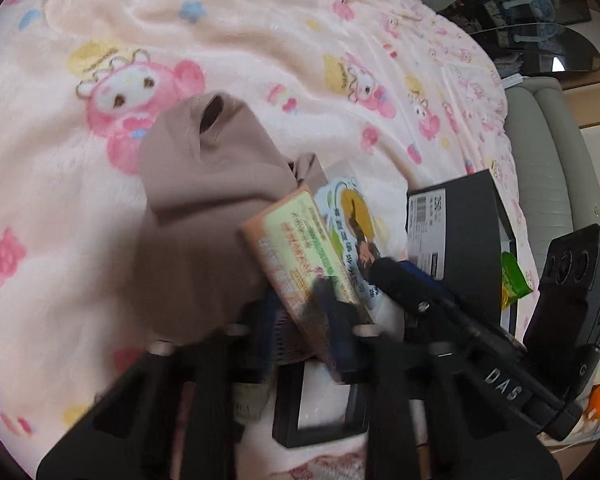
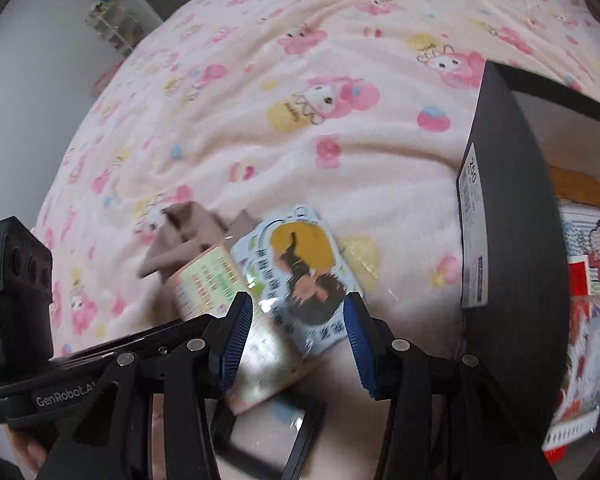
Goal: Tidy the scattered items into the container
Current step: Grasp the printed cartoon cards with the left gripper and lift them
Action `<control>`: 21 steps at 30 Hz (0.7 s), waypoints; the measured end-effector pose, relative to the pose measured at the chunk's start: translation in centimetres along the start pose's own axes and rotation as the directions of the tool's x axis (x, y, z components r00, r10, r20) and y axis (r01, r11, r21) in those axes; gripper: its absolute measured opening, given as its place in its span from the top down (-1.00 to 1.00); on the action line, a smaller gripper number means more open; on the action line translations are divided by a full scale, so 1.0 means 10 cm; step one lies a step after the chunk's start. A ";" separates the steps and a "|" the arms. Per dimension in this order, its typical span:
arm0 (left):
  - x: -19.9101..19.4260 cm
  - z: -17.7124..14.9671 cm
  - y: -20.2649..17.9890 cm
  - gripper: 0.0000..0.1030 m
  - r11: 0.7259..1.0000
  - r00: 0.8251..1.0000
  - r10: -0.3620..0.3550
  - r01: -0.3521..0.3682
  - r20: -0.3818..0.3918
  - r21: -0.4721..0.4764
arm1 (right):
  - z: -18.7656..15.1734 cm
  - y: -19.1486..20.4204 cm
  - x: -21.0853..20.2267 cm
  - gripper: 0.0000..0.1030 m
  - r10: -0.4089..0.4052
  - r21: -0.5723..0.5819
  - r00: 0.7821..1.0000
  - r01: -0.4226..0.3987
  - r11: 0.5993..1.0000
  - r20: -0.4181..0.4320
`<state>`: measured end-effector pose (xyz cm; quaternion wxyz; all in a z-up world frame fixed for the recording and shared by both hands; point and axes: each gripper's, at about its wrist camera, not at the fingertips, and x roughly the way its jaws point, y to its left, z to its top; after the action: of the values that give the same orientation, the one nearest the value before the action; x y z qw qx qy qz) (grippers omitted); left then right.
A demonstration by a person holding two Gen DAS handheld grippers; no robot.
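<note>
One beige cloth (image 1: 204,208) | one peach box (image 1: 300,256) | one blue packet (image 2: 300,268) | left tool (image 1: 300,320) closed, hold unclear | right tool (image 2: 296,340) agape, empty

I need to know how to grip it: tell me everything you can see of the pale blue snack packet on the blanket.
The packet is a flat, glossy plastic pouch, pale blue and white, printed with a yellow circle, a dark cartoon figure and lines of text. It lies flat on the pink blanket, beside the black box. A peach carton overlaps its left edge. The open right gripper straddles its near end; its pads seem not to press it.
</note>
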<state>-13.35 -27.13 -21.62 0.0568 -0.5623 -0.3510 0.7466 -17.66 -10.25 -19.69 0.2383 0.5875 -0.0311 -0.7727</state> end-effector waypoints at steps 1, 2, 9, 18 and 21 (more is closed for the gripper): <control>-0.03 -0.01 0.00 0.87 1.000 1.000 -0.014 0.014 0.015 0.001 | 0.00 0.01 0.02 0.15 0.000 -0.008 1.000 0.000 1.000 0.005; -0.08 -0.04 0.01 0.91 1.000 0.999 -0.030 0.030 0.032 0.000 | 0.00 0.02 0.02 0.15 -0.005 -0.016 1.000 0.005 1.000 0.010; -0.51 -0.30 0.26 0.92 1.000 0.995 -0.029 0.029 0.091 0.001 | 0.00 0.02 -0.09 0.13 0.029 -0.034 0.999 -0.028 0.999 0.044; -0.34 -0.31 0.51 0.72 0.998 0.998 0.003 0.000 0.055 -0.063 | -0.10 -0.04 0.41 0.14 0.225 0.060 0.964 -0.218 0.974 -0.139; -0.41 -0.39 0.39 0.85 1.000 0.996 -0.009 0.012 0.085 -0.028 | -0.20 0.02 0.35 0.36 0.298 0.035 0.939 -0.296 0.954 -0.173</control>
<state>-7.23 -30.18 -21.10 0.0376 -0.5287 -0.3669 0.7645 -16.42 -11.40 -23.39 0.3514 0.6431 -0.1017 -0.6728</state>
